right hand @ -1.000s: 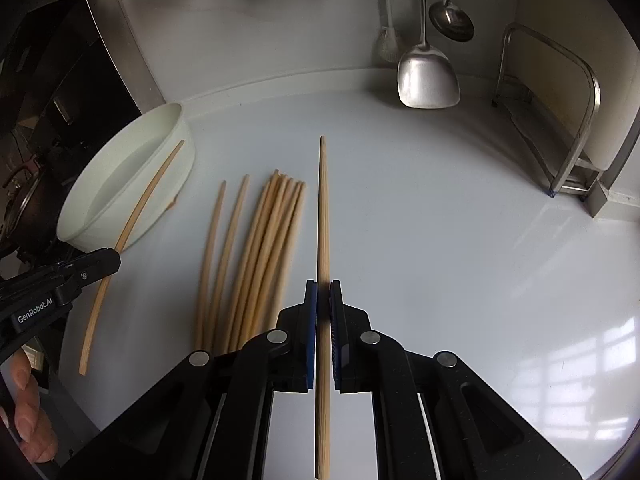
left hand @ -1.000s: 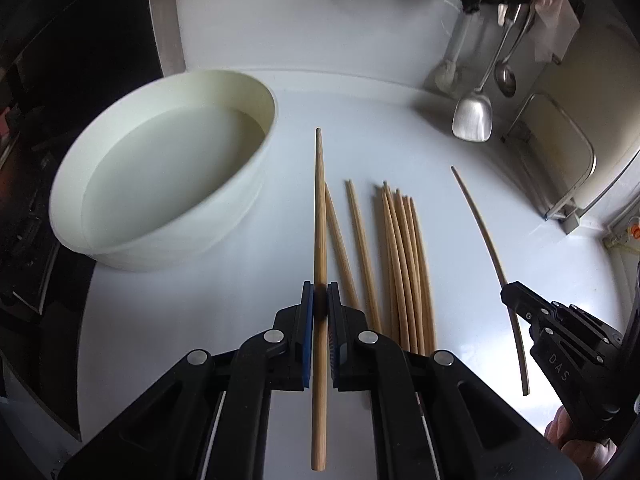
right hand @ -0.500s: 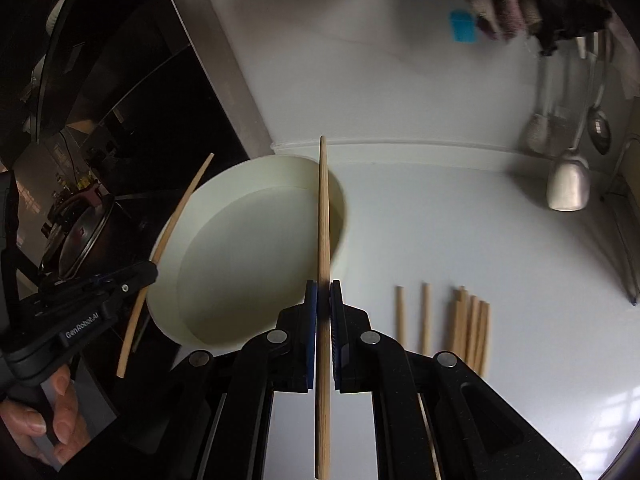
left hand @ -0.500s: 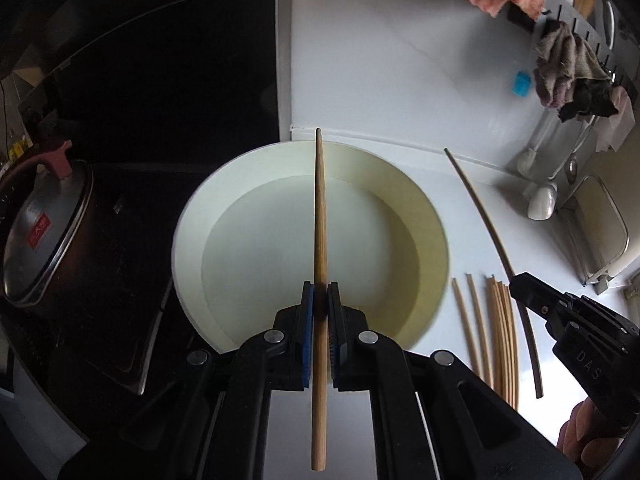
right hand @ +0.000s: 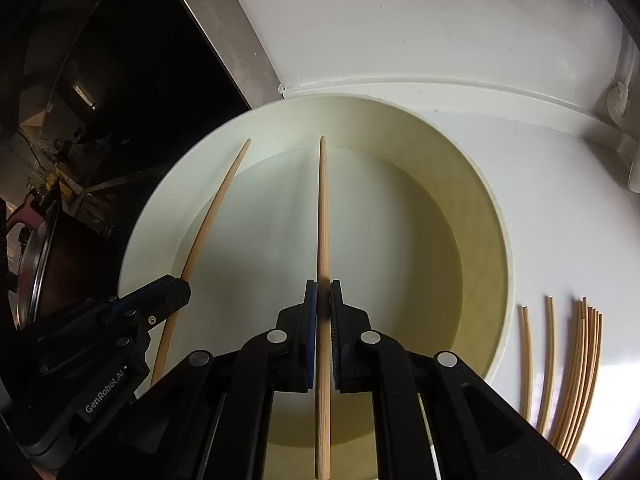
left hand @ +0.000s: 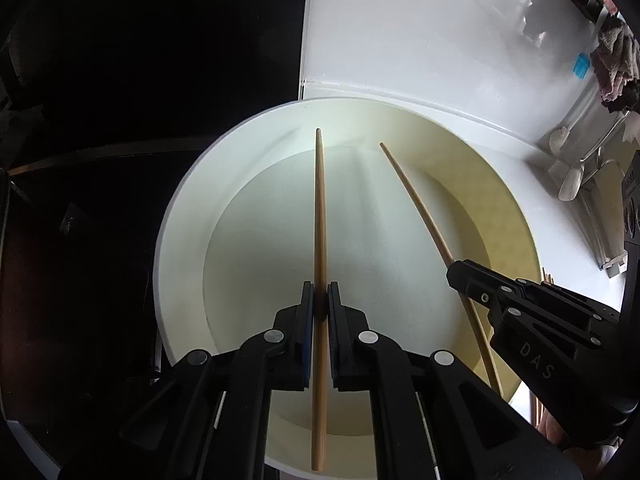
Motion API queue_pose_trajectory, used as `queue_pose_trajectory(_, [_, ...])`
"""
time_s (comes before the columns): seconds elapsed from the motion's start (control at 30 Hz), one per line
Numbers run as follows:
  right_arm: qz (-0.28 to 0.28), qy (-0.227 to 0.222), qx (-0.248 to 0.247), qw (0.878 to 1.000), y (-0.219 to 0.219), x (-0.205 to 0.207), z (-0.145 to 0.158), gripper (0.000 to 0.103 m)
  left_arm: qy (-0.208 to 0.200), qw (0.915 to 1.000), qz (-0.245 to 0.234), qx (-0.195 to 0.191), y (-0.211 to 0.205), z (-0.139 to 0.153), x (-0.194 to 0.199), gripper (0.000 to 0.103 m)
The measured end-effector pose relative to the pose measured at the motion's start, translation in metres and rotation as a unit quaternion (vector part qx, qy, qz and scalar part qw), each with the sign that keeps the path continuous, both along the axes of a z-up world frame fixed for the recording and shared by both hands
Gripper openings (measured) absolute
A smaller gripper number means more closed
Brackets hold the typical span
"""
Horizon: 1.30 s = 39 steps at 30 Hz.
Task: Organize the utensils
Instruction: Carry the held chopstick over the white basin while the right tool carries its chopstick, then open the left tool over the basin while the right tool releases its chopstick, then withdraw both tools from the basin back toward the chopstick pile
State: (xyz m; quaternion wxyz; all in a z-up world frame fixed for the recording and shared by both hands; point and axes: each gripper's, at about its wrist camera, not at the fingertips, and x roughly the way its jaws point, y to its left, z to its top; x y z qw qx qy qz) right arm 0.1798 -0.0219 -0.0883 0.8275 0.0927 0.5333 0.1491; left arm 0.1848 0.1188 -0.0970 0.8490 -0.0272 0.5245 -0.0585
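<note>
Chopsticks [left hand: 319,216] [right hand: 323,216] pinched lengthwise in each tool [left hand: 319,300] [right hand: 323,300], above basin [left hand: 176,240].

We see a glossy white desk [right hand: 460,64] carrying a wide round cream plastic basin [right hand: 505,264] and, just beside it, loose wooden chopsticks [right hand: 576,376].

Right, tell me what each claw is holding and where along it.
Left claw pinches a chopstick slightly behind its middle; right claw grips another chopstick about mid-length.
</note>
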Motion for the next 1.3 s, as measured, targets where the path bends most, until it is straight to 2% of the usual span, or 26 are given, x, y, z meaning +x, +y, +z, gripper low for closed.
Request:
queue_pose_trajectory(0.3, [-0.014,0.039,-0.017,0.999,0.005,0.012,-0.023,0.006,0.026,0.9995,-0.017,0.003,0.004,-0.020,0.007,0.008])
queue_pose_trajectory(0.4, [-0.020,0.042,-0.021,0.999,0.005,0.012,-0.027,0.007,0.031,0.9994,-0.014,0.008,0.004,-0.023,0.007,0.008])
queue_pose_trajectory(0.47, [-0.020,0.037,-0.027,0.999,0.005,0.012,-0.026,0.011,0.032,0.9994,-0.010,0.010,0.006,-0.023,0.007,0.011])
queue_pose_trajectory(0.53, [-0.022,0.031,-0.031,0.999,0.004,0.009,-0.021,0.018,0.026,0.9996,-0.008,0.011,0.007,-0.018,0.005,0.025])
queue_pose_trajectory(0.67, [-0.023,0.012,-0.028,0.999,-0.004,0.000,-0.009,0.025,0.004,0.9998,0.000,0.018,0.011,-0.004,0.002,0.047])
queue_pose_trajectory(0.73, [-0.025,0.003,-0.025,0.999,-0.009,-0.007,-0.003,0.031,-0.010,0.9998,0.005,0.019,0.013,0.004,-0.002,0.071])
queue_pose_trajectory(0.83, [-0.029,-0.012,-0.016,0.999,-0.015,-0.017,0.005,0.041,-0.029,0.9993,0.010,0.021,0.016,0.016,-0.010,0.077])
queue_pose_trajectory(1.3, [-0.059,-0.045,-0.004,0.997,-0.043,-0.061,0.031,0.048,-0.050,0.9987,0.002,-0.003,0.012,0.041,-0.041,0.082])
